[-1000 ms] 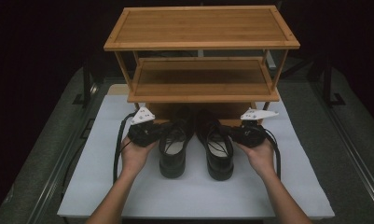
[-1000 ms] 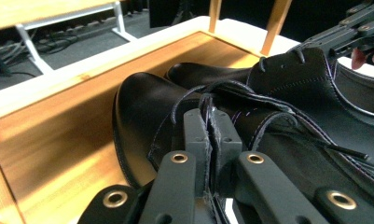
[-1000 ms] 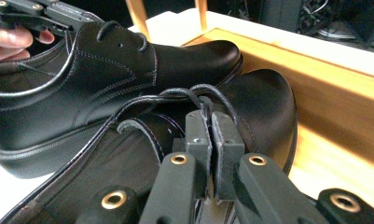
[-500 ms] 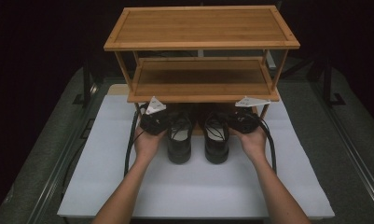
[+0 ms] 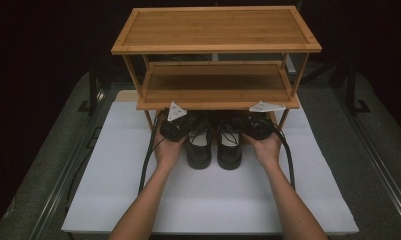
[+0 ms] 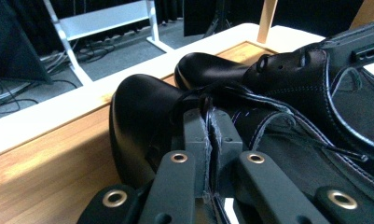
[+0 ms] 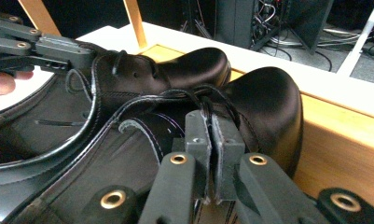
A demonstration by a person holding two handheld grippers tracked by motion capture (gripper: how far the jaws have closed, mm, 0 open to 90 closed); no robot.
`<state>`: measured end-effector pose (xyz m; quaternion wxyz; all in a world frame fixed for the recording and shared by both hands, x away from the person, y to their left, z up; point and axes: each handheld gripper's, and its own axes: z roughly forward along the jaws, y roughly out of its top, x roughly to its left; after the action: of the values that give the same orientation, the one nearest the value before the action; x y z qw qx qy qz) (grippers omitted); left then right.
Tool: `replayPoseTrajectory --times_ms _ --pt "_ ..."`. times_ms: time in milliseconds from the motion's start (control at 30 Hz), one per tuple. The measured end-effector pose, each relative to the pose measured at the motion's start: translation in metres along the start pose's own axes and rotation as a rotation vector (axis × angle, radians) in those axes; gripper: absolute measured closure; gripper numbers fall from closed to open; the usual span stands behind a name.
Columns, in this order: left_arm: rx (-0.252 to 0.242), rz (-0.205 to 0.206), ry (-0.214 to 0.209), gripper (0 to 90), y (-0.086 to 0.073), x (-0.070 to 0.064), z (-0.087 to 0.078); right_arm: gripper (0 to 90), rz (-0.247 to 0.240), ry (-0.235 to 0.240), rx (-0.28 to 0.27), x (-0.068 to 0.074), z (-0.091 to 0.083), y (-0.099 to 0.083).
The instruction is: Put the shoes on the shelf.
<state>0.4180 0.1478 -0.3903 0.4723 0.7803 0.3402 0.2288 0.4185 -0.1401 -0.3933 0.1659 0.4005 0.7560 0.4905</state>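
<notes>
Now, left gripper (image 6: pixel 211 140): jaws pinched tight on the collar edge of the left shoe (image 6: pixel 142 116), seen bottom centre of its own view. Right gripper (image 7: pixel 211 140): same clamp on the right shoe (image 7: pixel 264 102). From above, both shoes sit side by side at frame centre, toes tucked under the lowest shelf of the wooden rack (image 5: pixel 215 30), heels out on the white mat (image 5: pixel 213 200). Hands (image 5: pixel 167 150) flank the pair.
</notes>
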Motion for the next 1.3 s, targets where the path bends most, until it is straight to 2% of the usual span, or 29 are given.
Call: replayPoseTrajectory --times_ms 67,133,167,200,233,267,300,333,367,433,467,500,567,633,833,1033,1167,1300 --pt "0.008 0.020 -0.006 85.6 0.000 -0.001 -0.001 83.9 -0.007 0.006 -0.006 0.002 0.000 -0.002" --pt "0.010 0.019 -0.019 81.6 0.000 -0.001 -0.002 79.4 0.008 0.021 -0.012 0.002 -0.002 -0.002" --pt "0.016 0.028 -0.018 73.0 0.001 -0.002 -0.004 71.7 0.006 0.028 -0.006 0.004 -0.004 -0.001" --pt "0.016 0.028 -0.018 68.7 0.001 -0.002 -0.004 71.7 0.006 0.028 -0.006 0.004 -0.004 -0.001" --pt "0.017 0.028 -0.024 68.7 0.001 -0.001 -0.006 69.1 0.009 0.031 -0.006 0.004 -0.005 -0.001" --pt "0.009 0.024 -0.029 63.3 0.002 0.000 -0.009 64.8 0.016 0.037 -0.006 0.005 -0.007 0.000" --pt "-0.007 0.013 -0.043 52.1 0.003 0.003 -0.016 55.9 0.012 0.039 -0.012 0.007 -0.013 0.001" --pt "-0.007 0.013 -0.043 48.1 0.003 0.003 -0.016 55.9 0.012 0.039 -0.012 0.007 -0.013 0.001" --pt "-0.008 -0.005 -0.073 43.9 0.003 0.005 -0.025 48.9 0.008 0.035 -0.012 0.010 -0.020 0.001" --pt "0.000 0.003 -0.083 41.4 0.003 0.005 -0.030 45.8 0.003 0.034 -0.010 0.011 -0.024 0.000" --pt "0.000 0.007 -0.099 34.3 0.001 0.005 -0.038 41.7 -0.005 0.037 -0.002 0.015 -0.031 -0.002" --pt "0.000 0.007 -0.099 31.9 0.001 0.005 -0.038 41.7 -0.005 0.037 -0.002 0.015 -0.031 -0.002" --pt "-0.001 0.010 -0.116 29.3 -0.002 0.003 -0.048 39.7 -0.002 0.048 -0.010 0.017 -0.040 -0.006" --pt "0.007 -0.005 -0.137 23.6 -0.007 0.002 -0.058 37.0 0.001 0.064 -0.013 0.022 -0.054 -0.012" --pt "0.026 -0.017 -0.168 18.2 -0.019 -0.002 -0.070 32.7 0.000 0.075 -0.004 0.031 -0.070 -0.027" --pt "0.065 0.022 -0.186 15.5 -0.036 -0.011 -0.079 28.2 0.004 0.074 0.028 0.035 -0.077 -0.043" --pt "0.093 0.026 -0.192 15.5 -0.053 -0.016 -0.076 26.3 0.006 0.081 0.058 0.037 -0.076 -0.058" --pt "0.117 0.030 -0.201 15.4 -0.062 -0.019 -0.070 25.2 -0.011 0.073 0.084 0.038 -0.070 -0.065"
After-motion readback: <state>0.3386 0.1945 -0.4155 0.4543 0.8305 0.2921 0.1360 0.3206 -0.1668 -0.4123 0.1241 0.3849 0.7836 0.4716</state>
